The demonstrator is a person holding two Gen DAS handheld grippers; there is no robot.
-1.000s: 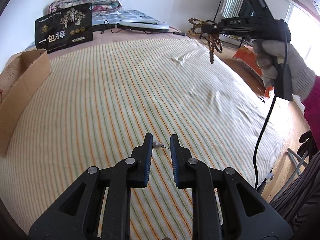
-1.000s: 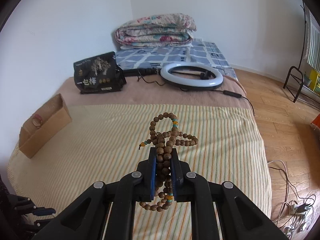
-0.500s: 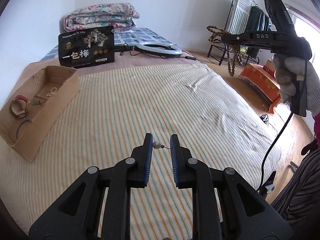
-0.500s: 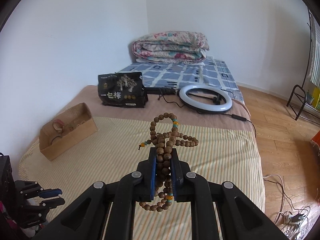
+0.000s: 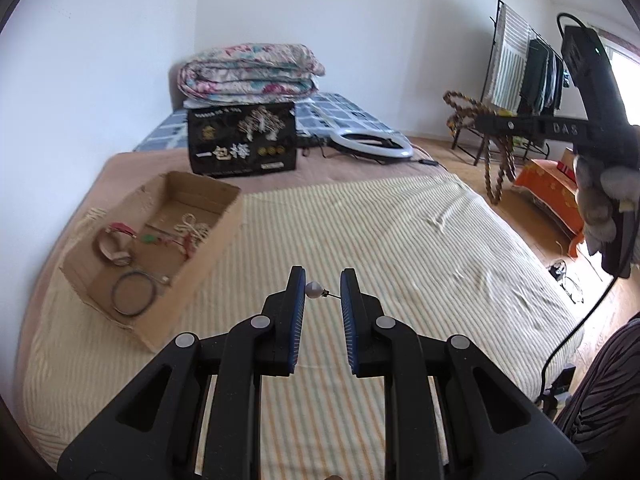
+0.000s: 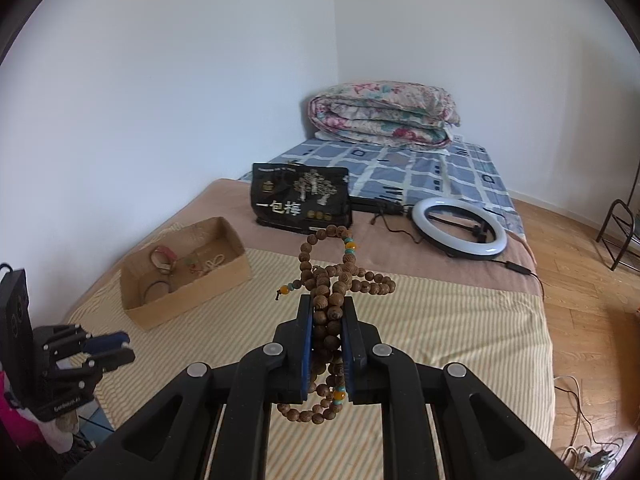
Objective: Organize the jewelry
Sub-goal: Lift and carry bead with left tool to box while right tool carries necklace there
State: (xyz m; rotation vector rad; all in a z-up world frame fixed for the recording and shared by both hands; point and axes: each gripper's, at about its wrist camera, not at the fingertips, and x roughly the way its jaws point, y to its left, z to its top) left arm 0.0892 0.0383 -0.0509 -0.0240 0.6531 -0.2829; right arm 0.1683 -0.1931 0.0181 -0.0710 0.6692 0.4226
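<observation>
My left gripper (image 5: 322, 280) is shut on a pearl earring (image 5: 313, 289), its small white bead and thin pin spanning the gap between the pads, held above the striped bed. My right gripper (image 6: 327, 304) is shut on a wooden bead necklace (image 6: 332, 280) whose loops hang above and below the pads; it also shows in the left wrist view (image 5: 496, 160) at the far right. A cardboard box (image 5: 216, 248) lies ahead to the left and holds a bracelet, a ring bangle and other pieces. The box also shows in the right wrist view (image 6: 224, 292).
A black snack bag (image 5: 242, 140) stands behind the box, with a folded floral quilt (image 5: 248, 72) and a ring light (image 5: 372, 144) beyond. A clothes rack (image 5: 520, 68) and orange cloth (image 5: 552, 184) are on the wooden floor to the right. The wall runs along the left.
Both grippers have risen and swung left with their jewelry still held. The cardboard box has come fully into both views, closer and more central.
</observation>
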